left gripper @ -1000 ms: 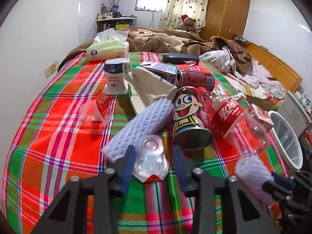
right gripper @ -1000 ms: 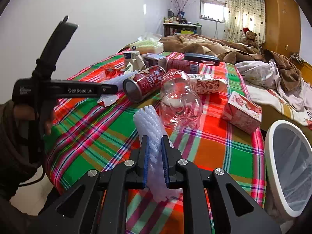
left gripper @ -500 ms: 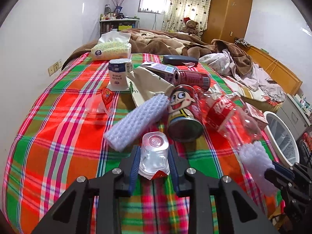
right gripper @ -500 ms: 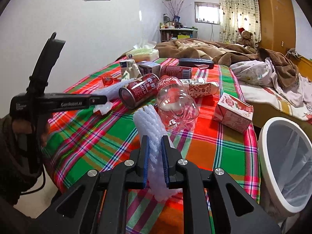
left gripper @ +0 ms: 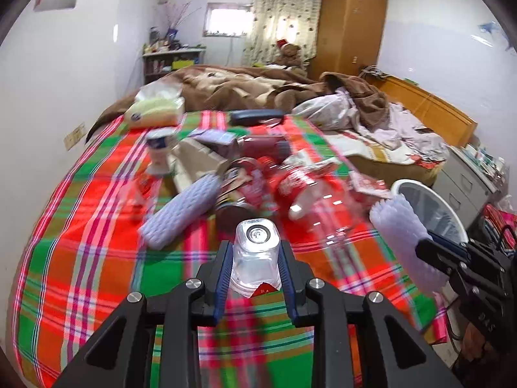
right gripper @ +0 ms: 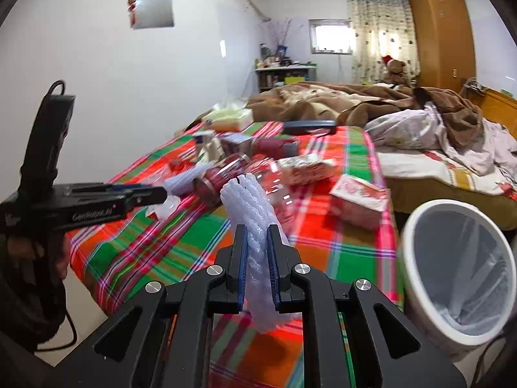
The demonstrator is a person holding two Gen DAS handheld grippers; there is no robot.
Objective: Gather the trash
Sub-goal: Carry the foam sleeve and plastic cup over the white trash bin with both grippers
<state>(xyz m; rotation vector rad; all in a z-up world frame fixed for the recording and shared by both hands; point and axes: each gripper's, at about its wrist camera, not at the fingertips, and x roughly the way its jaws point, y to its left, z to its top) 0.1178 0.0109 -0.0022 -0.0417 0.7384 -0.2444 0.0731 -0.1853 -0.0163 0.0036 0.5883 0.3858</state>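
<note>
Plaid cloth point(right gripper: 135, 252) edge just beside white bin point(right gripper: 420, 226) rim.

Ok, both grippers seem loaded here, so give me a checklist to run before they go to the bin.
1. Left gripper shut on the clear plastic cup: ok.
2. Right gripper shut on the white foam net: ok.
3. White bin in view, mouth open, liner in: ok.
4. Cup clear of the plaid cloth: ok.
5. Foam's lower end free of the cloth: cannot tell.
6. Other trash, such as the clear bottle, untouched: ok.
</note>
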